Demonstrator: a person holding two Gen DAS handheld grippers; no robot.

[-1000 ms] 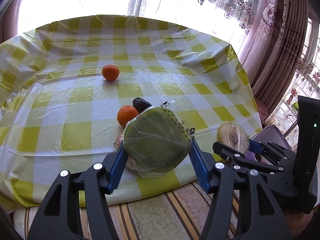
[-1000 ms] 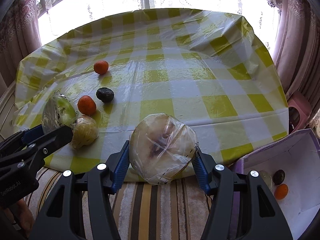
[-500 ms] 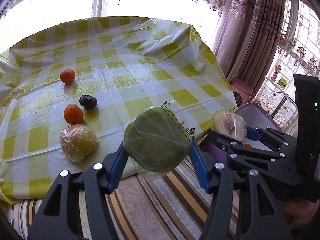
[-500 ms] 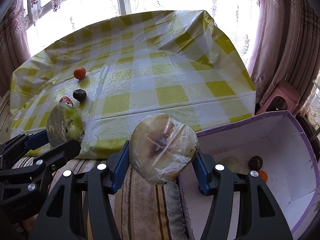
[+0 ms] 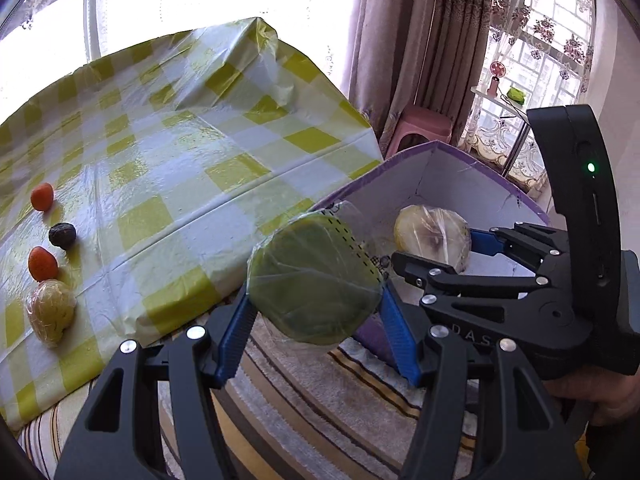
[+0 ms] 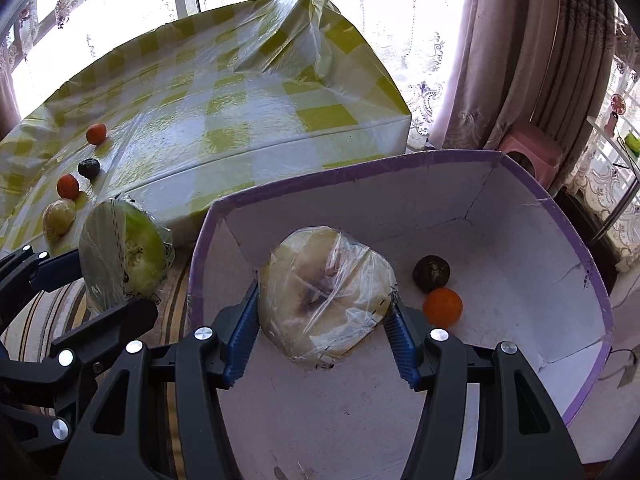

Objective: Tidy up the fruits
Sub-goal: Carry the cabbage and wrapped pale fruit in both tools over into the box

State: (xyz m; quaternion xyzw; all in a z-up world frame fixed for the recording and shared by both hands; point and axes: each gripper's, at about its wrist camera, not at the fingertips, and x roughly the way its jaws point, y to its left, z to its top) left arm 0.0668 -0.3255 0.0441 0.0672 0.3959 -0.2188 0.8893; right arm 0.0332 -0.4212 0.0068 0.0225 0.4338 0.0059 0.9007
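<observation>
Both claws moved boxward, wrapped melon [image 6: 324,300] clamped in right claw [image 6: 322,320]

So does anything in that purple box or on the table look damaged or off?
Yes: the pale wrapped melon half in the right gripper has dark brown patches on its cut face, like bruising or spoilage. The box wall also shows a crack-like line.

Black claw [image 5: 316,344] frames, blue ribbed pads [image 5: 394,332], silver screws, perhaps "DAS" lettering

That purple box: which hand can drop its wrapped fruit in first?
Right. Its tongs hold the pale wrapped melon half over the purple box; the left's green half hangs outside its wall.
</observation>
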